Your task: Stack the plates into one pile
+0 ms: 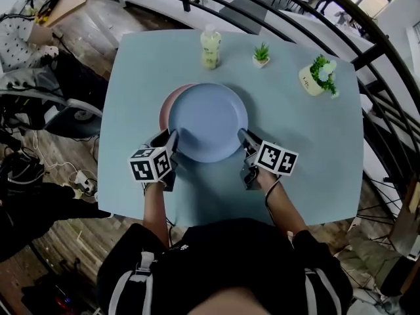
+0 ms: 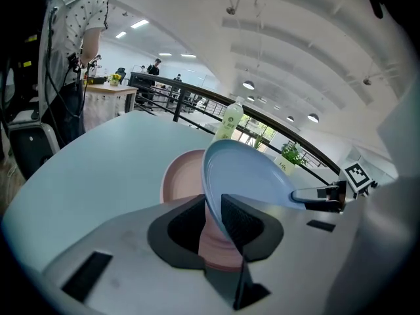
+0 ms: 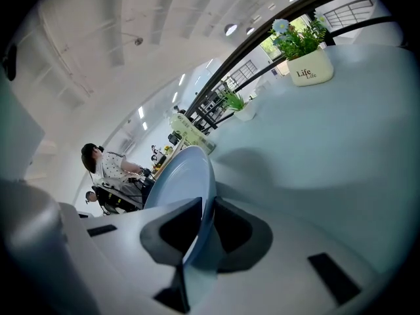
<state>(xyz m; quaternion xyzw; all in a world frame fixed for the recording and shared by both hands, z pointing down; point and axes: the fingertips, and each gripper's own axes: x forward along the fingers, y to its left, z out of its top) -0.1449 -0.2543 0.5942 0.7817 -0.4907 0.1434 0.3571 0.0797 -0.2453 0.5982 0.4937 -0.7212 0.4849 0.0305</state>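
A blue plate [image 1: 209,121] hangs over the light blue table [image 1: 315,149], gripped at opposite rims by both grippers. My left gripper [image 1: 172,138] is shut on its left rim, and my right gripper [image 1: 245,137] is shut on its right rim. A pink plate [image 1: 168,104] lies on the table beneath it, showing only as a crescent at the left. In the left gripper view the blue plate [image 2: 246,169] rises from the jaws above the pink plate [image 2: 184,178]. In the right gripper view the blue plate [image 3: 186,176] stands edge-on between the jaws.
At the table's far side stand a pale green bottle [image 1: 210,47], a tiny potted plant [image 1: 261,54] and a white flower pot [image 1: 318,76]. A black railing [image 1: 367,51] curves round the table's far and right sides. Cables and a chair [image 1: 59,104] lie at the left.
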